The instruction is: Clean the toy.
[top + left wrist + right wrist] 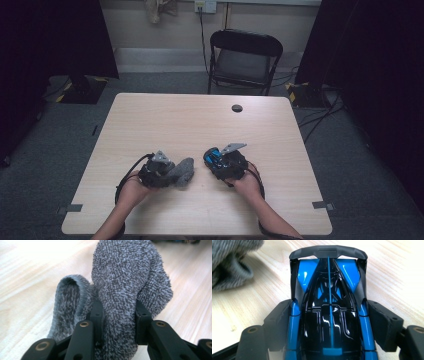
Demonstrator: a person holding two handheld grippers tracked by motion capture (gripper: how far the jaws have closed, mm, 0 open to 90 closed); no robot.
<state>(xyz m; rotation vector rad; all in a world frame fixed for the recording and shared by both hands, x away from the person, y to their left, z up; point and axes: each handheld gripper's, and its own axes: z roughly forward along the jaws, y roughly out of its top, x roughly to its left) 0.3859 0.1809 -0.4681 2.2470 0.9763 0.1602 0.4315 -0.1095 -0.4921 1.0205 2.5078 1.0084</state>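
Left gripper [117, 320] is clamped on the grey sock [125, 285], its cuff flopping onto the table [25, 277] beside the jaws. Right gripper [329, 322] squeezes the blue-and-black toy car [328, 302] by its sides, spoiler poking out past the tips, sock nearby.

desk: pale wood-grain rectangular desk [200, 120] | hole: round dark grommet [237, 108] near far edge | beyond: black folding chair [244, 60] | wall: perhaps a socket [205, 6]
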